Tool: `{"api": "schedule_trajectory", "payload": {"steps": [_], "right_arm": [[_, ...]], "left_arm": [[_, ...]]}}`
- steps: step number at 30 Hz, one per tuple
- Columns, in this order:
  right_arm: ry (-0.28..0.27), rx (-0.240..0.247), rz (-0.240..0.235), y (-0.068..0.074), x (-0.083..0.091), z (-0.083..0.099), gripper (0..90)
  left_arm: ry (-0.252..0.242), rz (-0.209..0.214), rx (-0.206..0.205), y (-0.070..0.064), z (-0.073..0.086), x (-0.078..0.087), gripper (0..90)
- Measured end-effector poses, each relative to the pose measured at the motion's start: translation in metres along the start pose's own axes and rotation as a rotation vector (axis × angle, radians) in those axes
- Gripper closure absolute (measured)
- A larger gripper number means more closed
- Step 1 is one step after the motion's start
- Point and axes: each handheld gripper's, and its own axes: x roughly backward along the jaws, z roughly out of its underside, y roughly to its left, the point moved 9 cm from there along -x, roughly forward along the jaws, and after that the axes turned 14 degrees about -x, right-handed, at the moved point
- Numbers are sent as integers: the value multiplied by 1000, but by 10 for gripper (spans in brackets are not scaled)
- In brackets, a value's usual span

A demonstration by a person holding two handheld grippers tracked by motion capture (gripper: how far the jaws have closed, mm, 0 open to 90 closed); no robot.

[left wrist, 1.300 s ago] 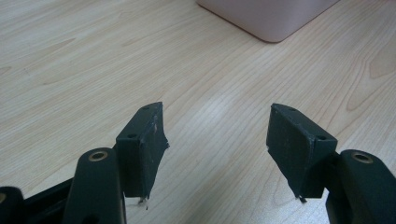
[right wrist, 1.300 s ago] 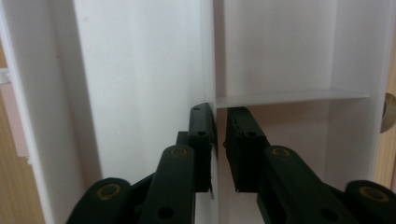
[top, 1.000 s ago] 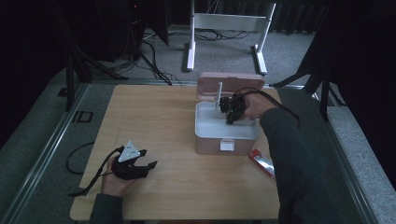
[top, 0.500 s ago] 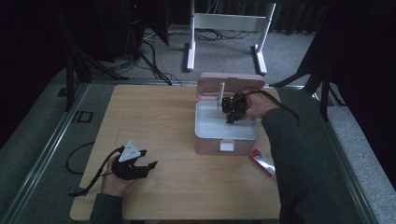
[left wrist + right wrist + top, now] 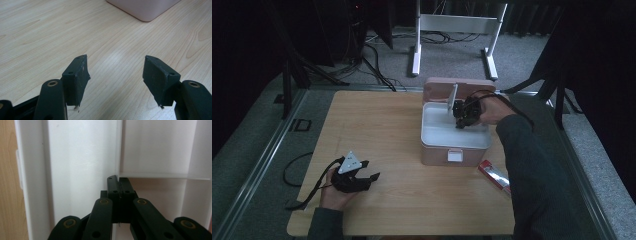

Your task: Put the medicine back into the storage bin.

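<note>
A pink box [image 5: 434, 156] with a white inside stands open at the table's far right, its lid [image 5: 437, 86] leaning back. My right gripper [image 5: 460, 116] hovers over the box, shut on the thin wall of a white divider tray [image 5: 453, 100] that stands on edge. In the right gripper view the jaws [image 5: 119, 180] are pressed together on that white wall [image 5: 118, 150], with a cross partition to the right. My left gripper [image 5: 368, 171] rests on the table at the near left, open with nothing between its fingers [image 5: 116, 72]. The box's corner [image 5: 146, 8] lies ahead of it.
A flat red and white packet [image 5: 494, 176] lies on the wooden table [image 5: 377, 125] just right of the box's front, beside the person's right sleeve. A white metal stand [image 5: 454, 30] and cables sit on the floor beyond the table.
My right gripper with the white tray has sunk a little toward the box. The left gripper has stayed put.
</note>
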Motion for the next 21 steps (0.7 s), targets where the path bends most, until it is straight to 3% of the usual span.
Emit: {"api": "schedule_trajectory", "payload": {"steps": [8,21], "right_arm": [[-66,-35,10,-1,18,5,900],[-73,-99,-16,-3,33,42,899]], "left_arm": [[-6,-9,8,2,1,2,373],[-6,-9,7,1,1,3,373]]}}
